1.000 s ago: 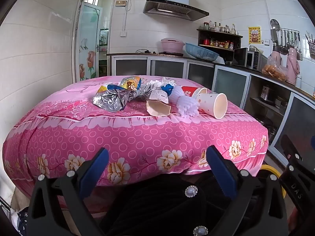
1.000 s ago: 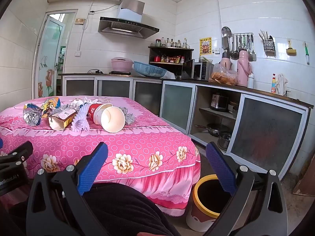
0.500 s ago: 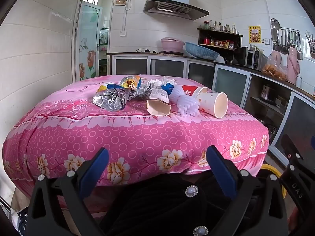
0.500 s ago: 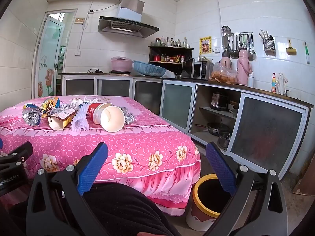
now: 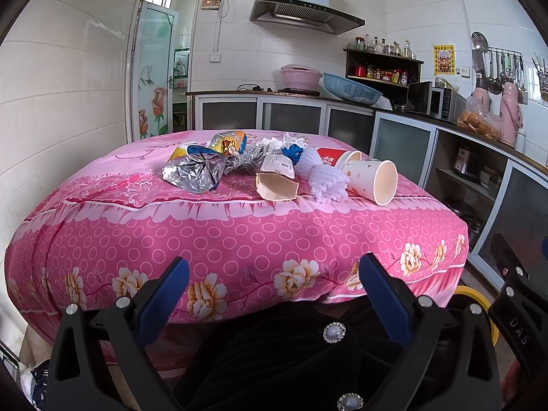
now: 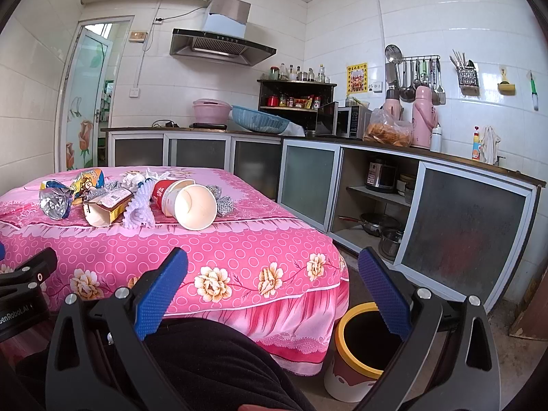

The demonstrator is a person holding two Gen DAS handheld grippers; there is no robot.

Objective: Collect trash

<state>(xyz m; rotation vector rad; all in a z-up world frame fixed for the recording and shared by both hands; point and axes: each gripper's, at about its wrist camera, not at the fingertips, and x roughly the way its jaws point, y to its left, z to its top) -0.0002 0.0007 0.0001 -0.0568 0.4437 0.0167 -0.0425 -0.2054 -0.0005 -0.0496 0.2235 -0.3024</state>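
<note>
Beyond the fingers, a crinkled shiny foil wrapper, matt paper cup and printed cloth tabletop.

1. White tiled walls enclose a kitchen lit by daylight.
2. A glass door painted with roses stands at the left.
3. A range hood hangs over an L-shaped counter with frosted cabinet doors.
4. A dark spice shelf sits in the corner, a microwave beside it.
5. Utensils hang on a wall rack.
6. The desk wears a pink floral cloth.
7. The floor is bare grey.
</note>
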